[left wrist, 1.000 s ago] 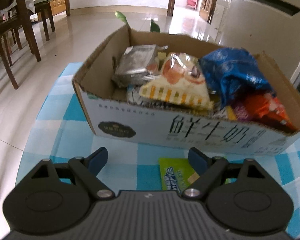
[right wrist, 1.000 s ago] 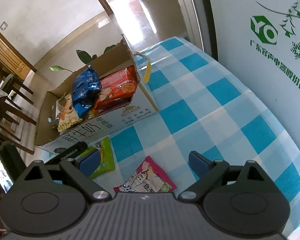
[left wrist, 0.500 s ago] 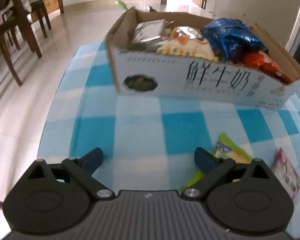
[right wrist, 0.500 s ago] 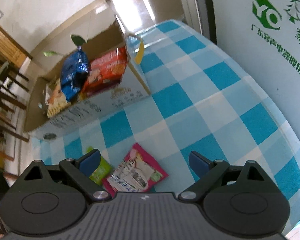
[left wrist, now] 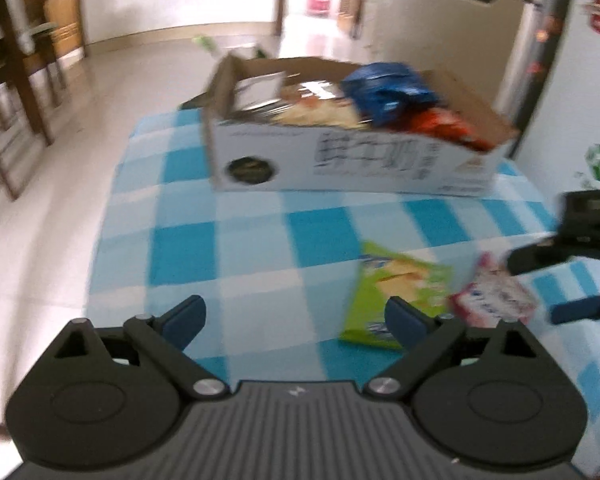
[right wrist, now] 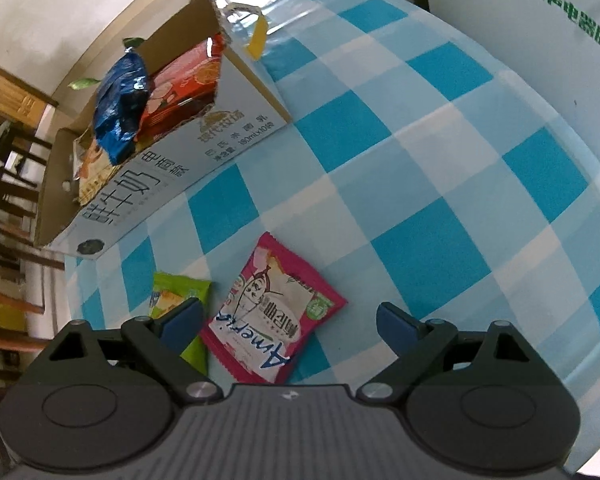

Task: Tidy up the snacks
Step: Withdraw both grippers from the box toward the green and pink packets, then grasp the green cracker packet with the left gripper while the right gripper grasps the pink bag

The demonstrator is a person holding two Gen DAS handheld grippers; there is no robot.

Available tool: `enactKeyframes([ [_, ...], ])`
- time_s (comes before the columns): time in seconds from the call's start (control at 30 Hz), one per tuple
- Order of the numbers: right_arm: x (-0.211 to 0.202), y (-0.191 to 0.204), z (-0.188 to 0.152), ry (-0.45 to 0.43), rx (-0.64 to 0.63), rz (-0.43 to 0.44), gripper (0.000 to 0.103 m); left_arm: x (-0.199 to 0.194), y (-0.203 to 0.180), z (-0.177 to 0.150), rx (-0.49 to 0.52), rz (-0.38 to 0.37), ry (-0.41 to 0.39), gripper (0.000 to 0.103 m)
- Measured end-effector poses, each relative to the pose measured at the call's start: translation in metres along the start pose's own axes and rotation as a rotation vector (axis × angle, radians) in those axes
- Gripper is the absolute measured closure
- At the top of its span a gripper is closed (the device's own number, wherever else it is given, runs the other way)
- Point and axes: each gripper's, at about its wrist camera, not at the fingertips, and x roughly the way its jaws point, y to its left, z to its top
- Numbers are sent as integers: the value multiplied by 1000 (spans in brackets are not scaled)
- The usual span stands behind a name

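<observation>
Both tongs have shifted since a second ago. Then the left gripper (left wrist: 296, 316) sat close against the cardboard box (left wrist: 340, 164), with only a corner of the green snack packet (left wrist: 396, 296) showing between its fingers. Now the box lies well ahead of it, and the whole green packet shows just inside its right-hand fingertip. The right gripper (right wrist: 290, 320) has come lower over the blue checked tablecloth (right wrist: 420, 160), so the pink snack packet (right wrist: 272, 312) looks larger between its fingers.

The left gripper's jaws stand wide apart and have just been narrowing a little; nothing is between the pads. The right gripper's jaws are also wide and have just been closing slightly. The pink packet lies flat on the cloth between them, nearer the left-hand finger, untouched by either pad.

The pink packet's long axis runs slantwise, from close by the tool's body up and away to the right, its printed lettering upside down in the right wrist view. The green packet lies just left of it, partly hidden behind the left-hand finger, its long axis running away from the tongs toward the box.

The box, ahead and to the left, holds a blue bag (right wrist: 120, 108) and a red bag (right wrist: 184, 84).
</observation>
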Motion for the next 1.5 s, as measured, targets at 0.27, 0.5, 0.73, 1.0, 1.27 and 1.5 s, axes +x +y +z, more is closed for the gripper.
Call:
enactKeyframes([
  [0.27,16,34,-4,-32,-138,-118,17,11,-24,2,168,-98,8,7],
  [0.5,21,55,-9,-110,-371,-141,33,25,-38,-1,211,-141,33,7],
  [0.73,8,38,4,-120,-279,-103,27,38,-43,4,201,-137,40,7],
  [1.0,23,51,-7,-48,-282,-109,19,46,-28,5,163,-64,66,7],
  [1.27,30,69,-19,-90,-433,-140,24,44,-16,6,151,-67,53,7],
  [1.5,24,64,-15,-83,-495,-104,34,52,-28,10,185,-81,38,7],
])
